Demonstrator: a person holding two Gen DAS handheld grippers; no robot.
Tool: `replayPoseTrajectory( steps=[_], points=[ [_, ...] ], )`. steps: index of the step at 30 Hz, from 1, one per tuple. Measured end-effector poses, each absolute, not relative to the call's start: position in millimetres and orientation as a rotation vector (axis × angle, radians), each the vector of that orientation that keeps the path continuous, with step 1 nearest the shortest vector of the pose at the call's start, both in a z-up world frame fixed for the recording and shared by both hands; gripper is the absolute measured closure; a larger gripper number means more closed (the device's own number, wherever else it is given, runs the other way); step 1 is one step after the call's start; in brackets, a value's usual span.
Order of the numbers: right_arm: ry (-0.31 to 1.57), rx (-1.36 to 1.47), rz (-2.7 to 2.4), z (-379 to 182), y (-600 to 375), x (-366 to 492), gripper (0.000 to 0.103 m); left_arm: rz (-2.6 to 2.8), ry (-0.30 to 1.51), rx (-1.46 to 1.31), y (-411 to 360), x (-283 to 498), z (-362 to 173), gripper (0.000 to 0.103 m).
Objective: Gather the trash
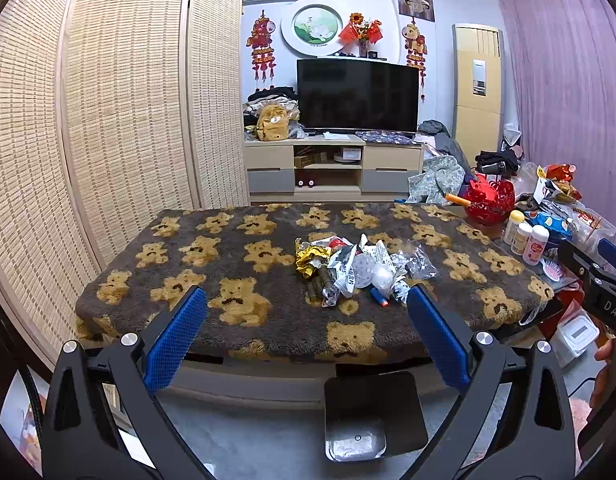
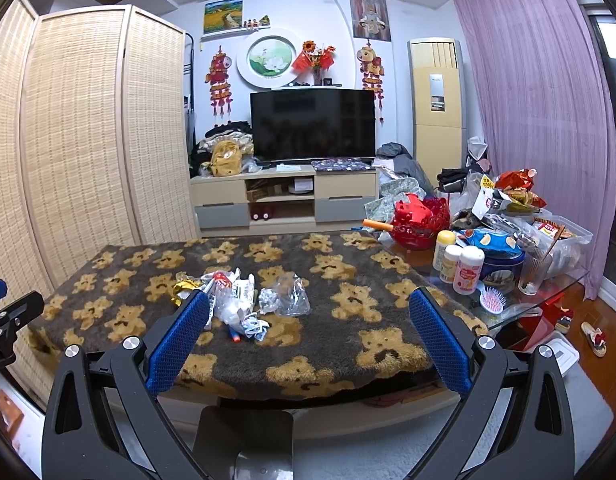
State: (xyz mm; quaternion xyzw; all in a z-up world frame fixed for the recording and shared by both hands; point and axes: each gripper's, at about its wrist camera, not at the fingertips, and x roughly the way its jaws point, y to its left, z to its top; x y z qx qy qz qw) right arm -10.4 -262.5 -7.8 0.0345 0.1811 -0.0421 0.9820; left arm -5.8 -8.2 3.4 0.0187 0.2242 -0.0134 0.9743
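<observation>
Both tongs spread wide and empty, short of a trash pile on a bear-print blanket.

Left wrist view: the left gripper (image 1: 307,303) hangs with its 2 blue pads far apart, holding nothing; the trash pile (image 1: 358,267) of crumpled wrappers lies mid-blanket (image 1: 236,240), beyond the fingertips, and a black bin (image 1: 373,400) stands on the floor below the table edge.
Right wrist view: the right gripper (image 2: 309,306) is equally spread and empty; the trash pile (image 2: 244,300) lies just past its left pad (image 2: 176,344), with bottles (image 2: 460,264) and clutter to the right.

Table cover (image 1: 268,312): fluffy, matt cloth. Trash pile (image 1: 356,268): crinkled glossy plastic and foil wrappers. Bin (image 1: 372,412): smooth black plastic.
</observation>
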Motion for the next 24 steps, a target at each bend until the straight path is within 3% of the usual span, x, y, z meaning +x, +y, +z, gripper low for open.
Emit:
replayPoseTrajectory(
  steps=[24],
  points=[
    [0.363,0.072,-0.082,-7.2,-261.3,-11.2,0.003,-0.030,0.451,0.030,-7.4,-5.1,6.2,0.008]
  ],
)
